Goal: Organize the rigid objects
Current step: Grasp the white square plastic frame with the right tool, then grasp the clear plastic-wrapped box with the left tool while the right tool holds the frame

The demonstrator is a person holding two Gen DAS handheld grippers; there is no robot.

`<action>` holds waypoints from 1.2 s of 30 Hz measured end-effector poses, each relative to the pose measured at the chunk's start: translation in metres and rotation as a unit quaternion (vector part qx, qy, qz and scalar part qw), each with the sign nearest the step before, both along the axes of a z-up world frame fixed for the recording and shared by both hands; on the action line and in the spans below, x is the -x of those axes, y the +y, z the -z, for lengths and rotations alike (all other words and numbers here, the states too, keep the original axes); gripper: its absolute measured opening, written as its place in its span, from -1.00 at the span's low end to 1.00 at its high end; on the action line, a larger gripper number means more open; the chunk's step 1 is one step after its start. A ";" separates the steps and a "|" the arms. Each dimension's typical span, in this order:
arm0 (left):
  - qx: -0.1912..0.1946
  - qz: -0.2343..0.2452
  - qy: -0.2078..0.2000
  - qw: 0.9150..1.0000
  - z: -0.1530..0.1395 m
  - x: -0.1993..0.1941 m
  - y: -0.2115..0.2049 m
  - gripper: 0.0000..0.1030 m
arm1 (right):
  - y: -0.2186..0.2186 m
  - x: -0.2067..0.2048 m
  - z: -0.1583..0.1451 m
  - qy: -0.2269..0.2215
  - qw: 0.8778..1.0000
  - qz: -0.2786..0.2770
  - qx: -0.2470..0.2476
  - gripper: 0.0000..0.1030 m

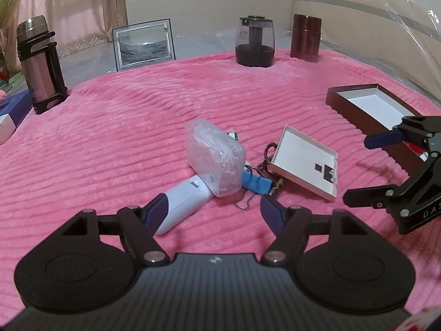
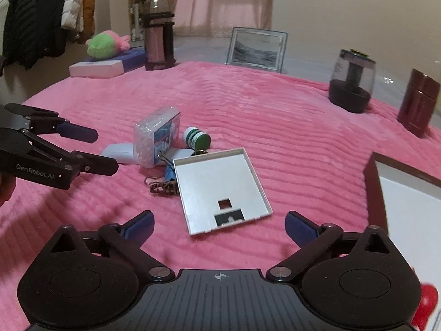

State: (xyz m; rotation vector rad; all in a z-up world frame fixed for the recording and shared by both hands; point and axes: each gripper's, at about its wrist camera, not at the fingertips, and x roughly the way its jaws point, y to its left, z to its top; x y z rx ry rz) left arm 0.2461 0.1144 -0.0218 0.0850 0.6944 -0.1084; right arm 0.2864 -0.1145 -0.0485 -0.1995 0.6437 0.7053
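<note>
We see a pink ribbed blanket (image 1: 110,138) carrying everything. Along its far edge stand a steel flask (image 1: 38,63), a framed picture (image 1: 143,44), a dark glass jar (image 1: 255,41) and a maroon canister (image 1: 306,37). At the right edge lies an open brown box (image 1: 366,104) with a white inside. Near the middle, a shallow grey tray (image 2: 220,190) lies beside a clear plastic pack (image 1: 215,160) resting on a white and blue handheld device (image 1: 182,207), with a green-capped bottle (image 2: 197,138) just behind. Our left gripper (image 1: 212,209) hangs partly open over the device's end, holding nothing. Our right gripper (image 2: 219,224) stands wide open before the tray, empty.
</note>
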 end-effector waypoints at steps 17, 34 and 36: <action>0.018 -0.002 -0.011 1.000 0.012 -0.026 0.010 0.44 | 0.024 -0.068 0.021 0.045 0.997 -0.057 0.022 0.94; 0.046 -0.018 -0.040 0.998 0.012 -0.047 -0.006 0.20 | 0.015 -0.049 0.013 0.056 0.998 -0.021 -0.015 0.64; 0.042 -0.021 -0.039 0.998 0.012 -0.051 -0.010 0.05 | 0.013 -0.045 0.012 0.056 0.998 -0.014 -0.019 0.64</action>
